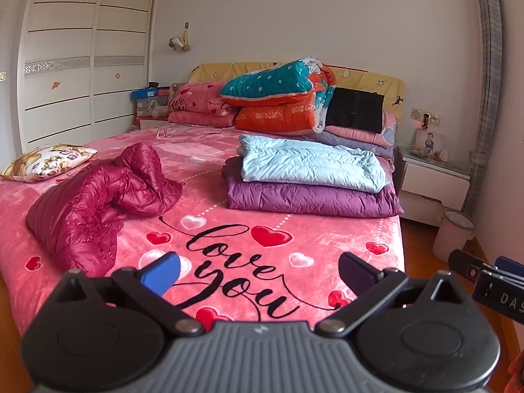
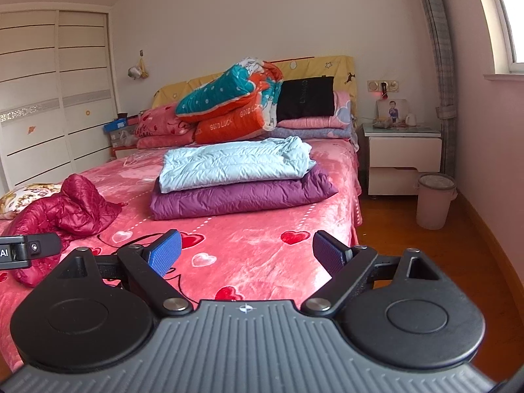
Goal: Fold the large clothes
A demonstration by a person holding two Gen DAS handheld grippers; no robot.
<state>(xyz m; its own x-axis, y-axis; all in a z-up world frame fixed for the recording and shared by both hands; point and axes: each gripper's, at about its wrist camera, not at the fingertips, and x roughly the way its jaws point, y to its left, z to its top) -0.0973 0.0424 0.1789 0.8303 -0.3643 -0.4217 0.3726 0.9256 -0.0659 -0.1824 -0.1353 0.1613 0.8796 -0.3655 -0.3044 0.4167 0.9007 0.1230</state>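
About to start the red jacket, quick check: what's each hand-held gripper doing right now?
Left hand-held gripper: open, holding nothing, above the bed's near edge.
Right hand-held gripper: open, holding nothing.
The crumpled red jacket lies untouched.

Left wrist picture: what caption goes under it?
Open hand-held gripper faces a crumpled red jacket beside two folded jackets.

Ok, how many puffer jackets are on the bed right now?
3: a crumpled red jacket on the left, and a folded light blue jacket stacked on a folded purple jacket on the right. The bedding behind may hide more.
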